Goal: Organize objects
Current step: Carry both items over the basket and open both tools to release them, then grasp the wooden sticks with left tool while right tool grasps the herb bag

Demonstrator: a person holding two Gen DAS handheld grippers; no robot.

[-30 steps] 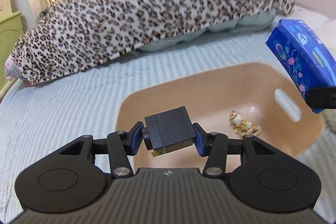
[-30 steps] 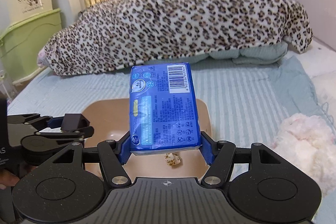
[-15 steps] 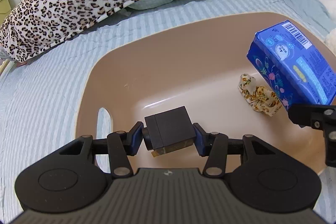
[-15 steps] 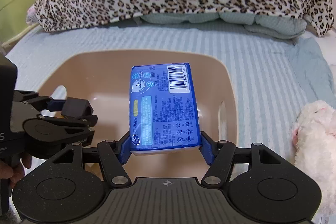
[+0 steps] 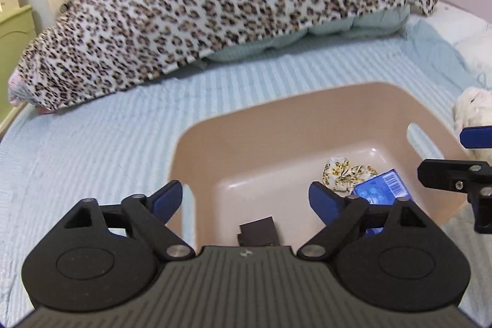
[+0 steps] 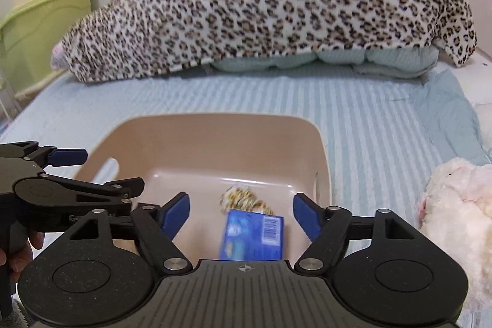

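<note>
A tan plastic basin [image 5: 276,112] [image 6: 215,128] sits on the striped bed. Inside lie a small black box [image 5: 258,231], a blue tissue pack [image 5: 381,189] [image 6: 252,235] and a floral scrunchie [image 5: 347,171] [image 6: 243,199]. My left gripper [image 5: 246,199] is open and empty above the basin's near side, over the black box. My right gripper [image 6: 240,214] is open and empty above the blue pack. The right gripper shows at the right edge of the left wrist view [image 5: 461,162]; the left gripper shows at the left of the right wrist view [image 6: 67,174].
A leopard-print blanket [image 5: 230,5] [image 6: 276,14] lies heaped over a pale green quilt [image 6: 338,60] at the back. A white plush toy [image 6: 455,211] [image 5: 473,106] lies right of the basin. Green and cream drawers [image 6: 40,20] stand at the left, and a metal headboard behind.
Both grippers have opened. The black box and the blue pack have dropped into the basin. Both grippers have risen and pulled back from the basin.
</note>
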